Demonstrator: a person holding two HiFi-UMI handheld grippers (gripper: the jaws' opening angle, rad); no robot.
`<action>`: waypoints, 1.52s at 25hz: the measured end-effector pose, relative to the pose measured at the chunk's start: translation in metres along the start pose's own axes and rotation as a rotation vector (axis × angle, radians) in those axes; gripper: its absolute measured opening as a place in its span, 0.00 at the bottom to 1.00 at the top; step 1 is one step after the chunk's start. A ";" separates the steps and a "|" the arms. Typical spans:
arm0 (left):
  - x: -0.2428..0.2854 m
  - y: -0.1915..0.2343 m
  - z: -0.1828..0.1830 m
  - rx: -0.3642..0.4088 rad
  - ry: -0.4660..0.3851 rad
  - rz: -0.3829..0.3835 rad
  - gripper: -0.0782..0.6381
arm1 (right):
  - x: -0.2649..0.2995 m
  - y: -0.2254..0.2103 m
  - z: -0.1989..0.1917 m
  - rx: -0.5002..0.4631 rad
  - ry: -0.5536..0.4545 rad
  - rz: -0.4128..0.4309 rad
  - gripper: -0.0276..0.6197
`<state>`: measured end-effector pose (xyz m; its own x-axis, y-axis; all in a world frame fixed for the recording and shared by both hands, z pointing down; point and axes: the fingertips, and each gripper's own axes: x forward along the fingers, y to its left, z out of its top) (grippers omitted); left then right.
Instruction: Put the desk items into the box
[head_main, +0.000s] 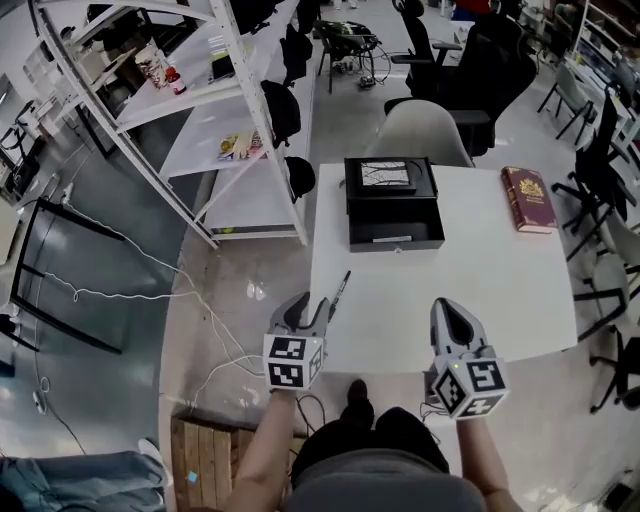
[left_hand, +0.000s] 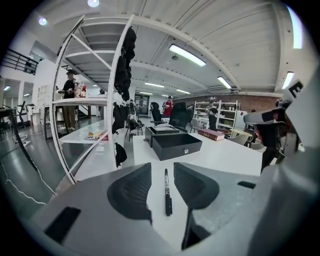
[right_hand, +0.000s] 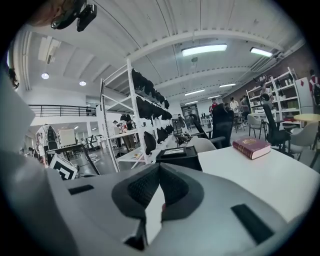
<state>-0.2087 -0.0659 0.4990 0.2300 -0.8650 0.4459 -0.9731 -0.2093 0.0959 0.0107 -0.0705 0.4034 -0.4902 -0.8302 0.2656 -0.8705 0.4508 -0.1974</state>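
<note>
Two items are not yet in the box, so packing looks barely begun. On the white square desk (head_main: 480, 300), the open black box (head_main: 394, 222) at upper centre appears empty. The dark red hardback book (head_main: 527, 198) lies upper right. At lower left, the left hand-held gripper (head_main: 312, 304) is released, and the slim black marker pen (left_hand: 167, 192) lies ungripped on the desk between its jaws. At lower right, the right hand-held gripper (right_hand: 159, 187) is clenched on nothing.

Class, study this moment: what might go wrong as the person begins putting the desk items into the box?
1. The slim black marker pen lies close to the white table's left edge; a clumsy close of the open left gripper might roll it off.
2. The red hardcover book looks wide beside the black box's open compartment, so it may jam or sit tilted.
</note>
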 end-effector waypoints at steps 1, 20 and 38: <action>0.003 0.000 -0.001 -0.001 0.005 -0.006 0.30 | 0.001 -0.001 0.001 0.000 -0.001 -0.006 0.05; 0.059 -0.016 -0.037 0.068 0.213 -0.070 0.30 | 0.010 -0.034 0.012 0.029 -0.024 -0.061 0.05; 0.097 -0.017 -0.068 0.153 0.416 -0.058 0.23 | 0.030 -0.063 0.009 0.065 0.009 -0.067 0.05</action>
<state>-0.1704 -0.1157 0.6010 0.2302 -0.5997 0.7664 -0.9387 -0.3445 0.0124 0.0512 -0.1274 0.4150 -0.4315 -0.8546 0.2889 -0.8969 0.3718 -0.2396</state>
